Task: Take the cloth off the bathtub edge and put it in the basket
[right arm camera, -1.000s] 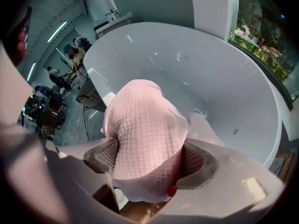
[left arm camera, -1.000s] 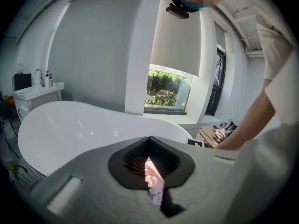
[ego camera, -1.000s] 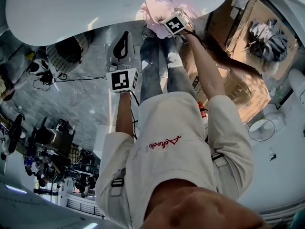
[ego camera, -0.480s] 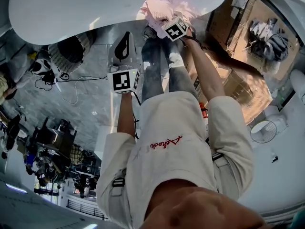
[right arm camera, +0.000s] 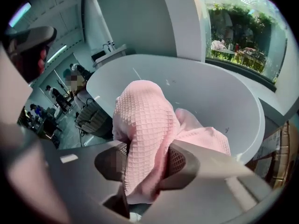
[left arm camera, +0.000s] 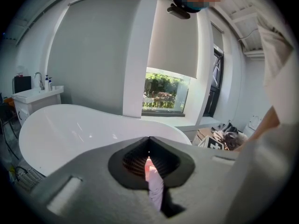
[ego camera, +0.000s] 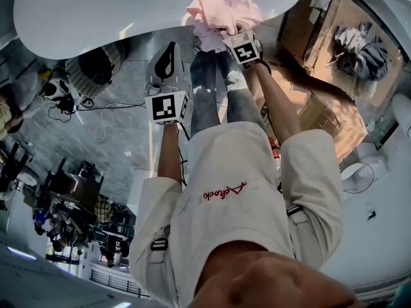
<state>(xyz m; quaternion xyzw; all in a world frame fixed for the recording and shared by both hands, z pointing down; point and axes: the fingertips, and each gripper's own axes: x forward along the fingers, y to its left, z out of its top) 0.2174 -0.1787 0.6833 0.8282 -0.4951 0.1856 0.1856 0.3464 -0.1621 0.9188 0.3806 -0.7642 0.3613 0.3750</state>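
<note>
The pink waffle cloth (ego camera: 218, 13) is bunched at the rim of the white bathtub (ego camera: 128, 11). My right gripper (ego camera: 230, 34) is shut on it. In the right gripper view the jaws have just been closing and the cloth (right arm camera: 145, 120) fills my right gripper (right arm camera: 145, 157), rising in a hump above the pads over the tub (right arm camera: 219, 97). My left gripper (ego camera: 166, 56) hangs over the floor left of the cloth and holds nothing. In its own view my left gripper (left arm camera: 149, 141) has its jaws meeting, with a pink sliver showing through the slit. The dark woven basket (ego camera: 90, 74) stands on the floor beside the tub.
Cardboard boxes (ego camera: 321, 37) lie to the right of the tub, with dark clothes (ego camera: 359, 50) on one. A white fan (ego camera: 356, 172) stands further right. Cables (ego camera: 83, 111) trail over the grey floor near the basket. The person's legs stand just below the cloth.
The right gripper has drawn back toward the person and tilted, and the cloth has gathered into a raised bunch at the tub rim. The left gripper has stayed put.
</note>
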